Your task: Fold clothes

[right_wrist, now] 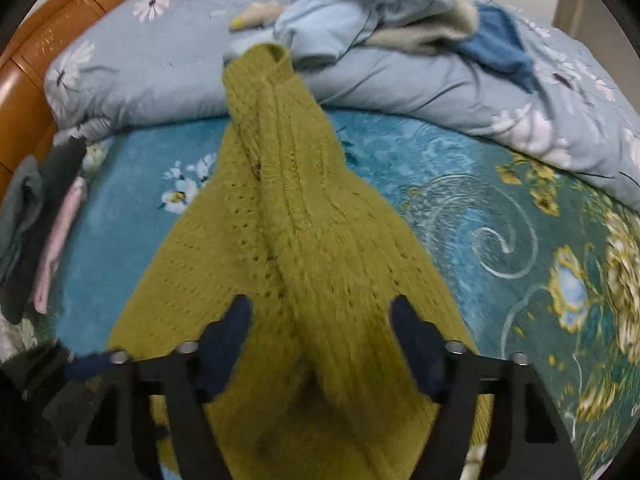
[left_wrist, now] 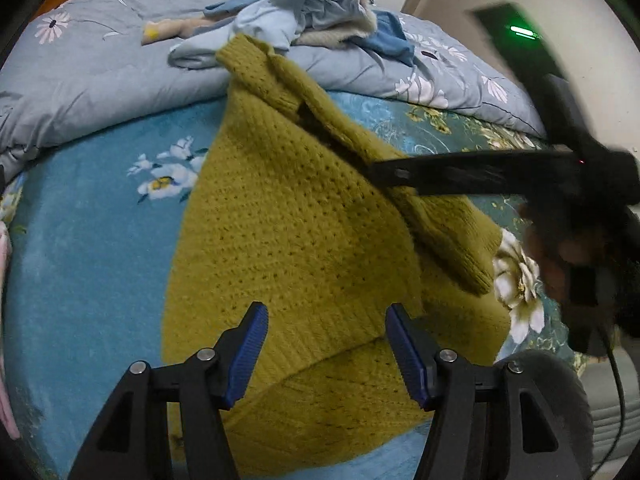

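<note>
A mustard-green knit sweater [left_wrist: 280,240] lies spread on the teal floral bedsheet [left_wrist: 92,248], its far end resting against the quilt. My left gripper [left_wrist: 326,324] hovers open above the ribbed hem, blue pads apart, nothing pinched. From the right, the blurred black right gripper [left_wrist: 380,174] reaches onto a sleeve [left_wrist: 448,240] folded across the body. In the right wrist view the sweater [right_wrist: 320,240] runs away from me. My right gripper [right_wrist: 320,312] stands open astride a bunched sleeve ridge, and its pads do not press the knit.
A blue-grey flowered quilt [left_wrist: 100,80] is heaped along the back, with a pile of light blue clothes [left_wrist: 312,12] on top. Pink and grey garments [right_wrist: 48,240] lie at the left edge by the wooden headboard [right_wrist: 36,52]. The bed ends at the right [left_wrist: 560,344].
</note>
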